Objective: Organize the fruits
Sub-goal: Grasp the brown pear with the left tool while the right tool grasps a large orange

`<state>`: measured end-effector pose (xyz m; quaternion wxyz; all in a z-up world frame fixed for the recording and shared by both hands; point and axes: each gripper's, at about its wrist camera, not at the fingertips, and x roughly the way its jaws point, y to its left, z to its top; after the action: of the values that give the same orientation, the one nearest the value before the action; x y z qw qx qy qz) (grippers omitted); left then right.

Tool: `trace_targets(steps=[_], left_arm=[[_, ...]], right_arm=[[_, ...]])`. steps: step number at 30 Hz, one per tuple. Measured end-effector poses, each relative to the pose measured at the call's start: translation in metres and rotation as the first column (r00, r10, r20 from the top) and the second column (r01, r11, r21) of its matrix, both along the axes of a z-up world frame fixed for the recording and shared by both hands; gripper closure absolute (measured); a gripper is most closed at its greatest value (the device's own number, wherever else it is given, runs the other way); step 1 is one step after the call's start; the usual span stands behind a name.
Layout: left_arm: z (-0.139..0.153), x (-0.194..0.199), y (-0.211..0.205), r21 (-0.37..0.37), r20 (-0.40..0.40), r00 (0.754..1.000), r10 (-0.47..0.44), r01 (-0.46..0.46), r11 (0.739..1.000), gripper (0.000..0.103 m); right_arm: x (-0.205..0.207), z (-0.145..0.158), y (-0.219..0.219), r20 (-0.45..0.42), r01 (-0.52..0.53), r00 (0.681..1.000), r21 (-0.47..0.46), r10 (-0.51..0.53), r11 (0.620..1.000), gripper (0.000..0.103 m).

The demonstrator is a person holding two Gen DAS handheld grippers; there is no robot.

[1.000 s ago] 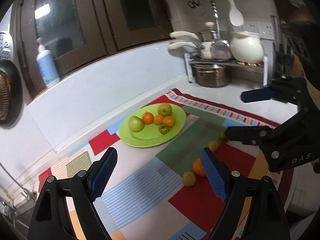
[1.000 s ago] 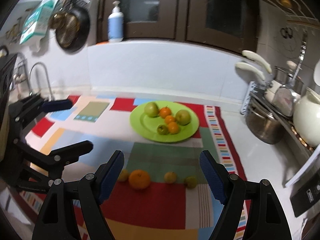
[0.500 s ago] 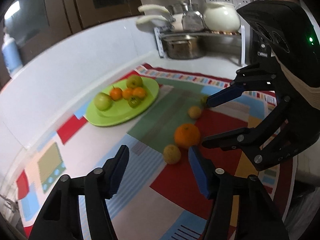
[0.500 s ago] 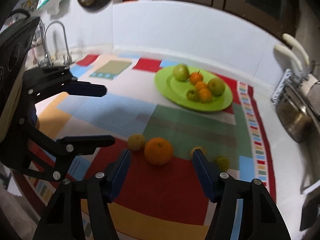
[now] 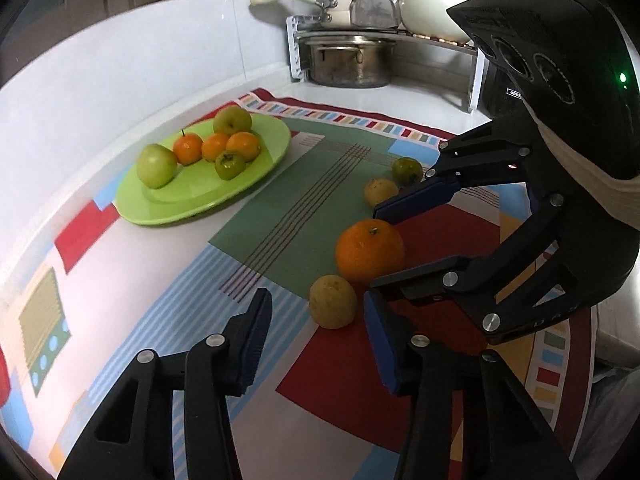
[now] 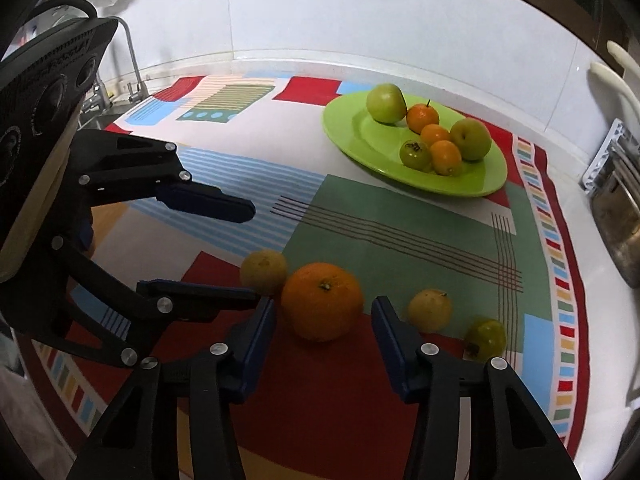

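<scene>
- Fruits: four loose ones sit on the patchwork mat (image 6: 400, 240) covering the surface, six more on the green plate (image 6: 360, 148), upper right of the right wrist frame.
- Loose row, right wrist view: yellowish fruit (image 6: 264, 271), big orange (image 6: 322, 301), second yellowish fruit (image 6: 430, 309), small green fruit (image 6: 486, 338), all lower centre to lower right.
- Change vs a second ago: both grippers dropped from a high look over the plate to just above the loose row; fruits now fill the lower middle of both frames.
- Right hand-held gripper (image 6: 323, 344): jaws closing, straddling the big orange, pads not pressing it yet, gaps visible on both sides.
- Left hand-held gripper (image 5: 316, 338): jaws closing, the yellowish fruit (image 5: 333, 301) sits just ahead, between the fingertips, no contact seen.
- Left wrist view also shows the right tool at right of frame with the orange (image 5: 370, 251) between its fingers.
- Meaning: looks like a two-handed pick in progress, one fruit each; nothing lifted yet.
- Likely next: finish closing, carry both to the plate; round fruit may roll if clipped off-centre.
</scene>
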<state>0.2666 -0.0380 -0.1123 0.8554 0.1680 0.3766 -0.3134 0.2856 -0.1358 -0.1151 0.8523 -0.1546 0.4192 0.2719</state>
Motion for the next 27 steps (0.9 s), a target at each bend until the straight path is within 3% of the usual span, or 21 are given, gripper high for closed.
trace_targets(steps=[6, 10, 17, 27], left_arm=[[-0.004, 0.005, -0.003, -0.022, -0.047, 0.999, 0.002, -0.003, 1.0, 0.063], [-0.009, 0.01, -0.007, -0.028, -0.09, 0.996, 0.008, -0.01, 1.0, 0.076], [-0.002, 0.008, -0.006, -0.047, -0.088, 0.995, 0.043, -0.048, 0.998, 0.076], [0.036, -0.007, 0.011, -0.127, -0.05, 0.986, 0.161, -0.167, 0.978, 0.076]], right_arm=[[0.004, -0.003, -0.005, -0.025, 0.018, 1.0, 0.031, -0.018, 0.999, 0.059], [0.003, -0.002, -0.013, -0.033, 0.056, 0.998, 0.054, -0.054, 0.997, 0.059], [-0.001, 0.003, -0.025, -0.035, 0.144, 0.989, 0.109, -0.141, 0.984, 0.059], [-0.012, 0.028, -0.033, -0.009, 0.219, 0.975, 0.205, -0.222, 0.954, 0.059]])
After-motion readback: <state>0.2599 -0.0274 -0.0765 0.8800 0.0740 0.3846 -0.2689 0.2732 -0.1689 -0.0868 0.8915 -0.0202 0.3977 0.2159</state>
